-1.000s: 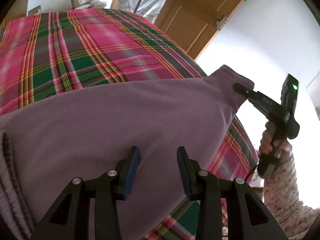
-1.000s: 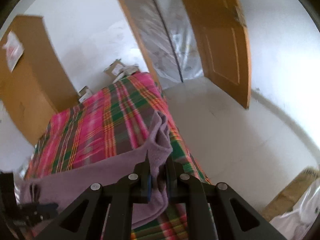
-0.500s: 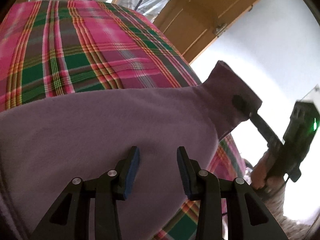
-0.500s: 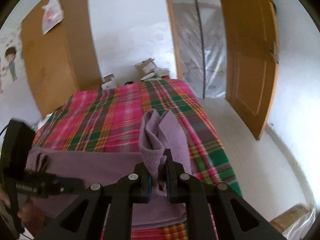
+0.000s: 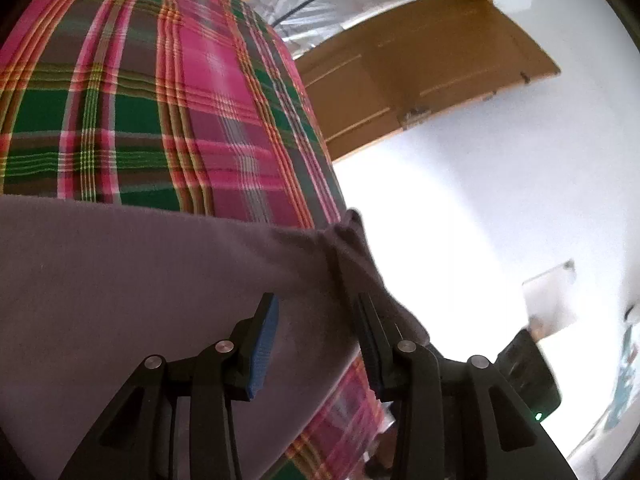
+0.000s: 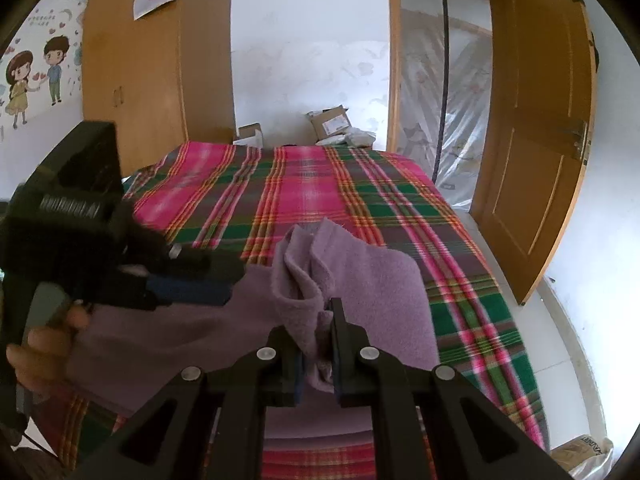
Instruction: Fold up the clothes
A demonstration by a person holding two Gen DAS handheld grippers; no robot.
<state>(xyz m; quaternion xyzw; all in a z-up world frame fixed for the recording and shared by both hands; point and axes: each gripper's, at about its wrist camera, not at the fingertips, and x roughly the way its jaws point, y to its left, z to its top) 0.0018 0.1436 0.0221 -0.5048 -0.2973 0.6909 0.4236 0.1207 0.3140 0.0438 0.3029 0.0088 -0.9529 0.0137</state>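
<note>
Right gripper (image 6: 316,344) clamped on a bunched corner of the purple garment (image 6: 360,280), fabric pinched between both pads and sticking up just ahead of the fingertips. Rest of garment spread below and to the left of the right gripper, lying on the plaid bedspread (image 6: 304,184). Left gripper (image 5: 316,344) with jaws apart, nothing between the pads, hovering just over the purple garment (image 5: 140,280); contact with the cloth hard to judge from this angle, probably none. From the right wrist view, left gripper (image 6: 200,280) seen to the left, blue pads pointing in toward the raised corner, held by a hand (image 6: 44,344) at the lower left. Bedspread running ahead of both grippers, wooden door (image 6: 536,152) ahead-right, wardrobe (image 6: 136,72) ahead-left, cardboard boxes (image 6: 332,120) past the far edge of the bed.
</note>
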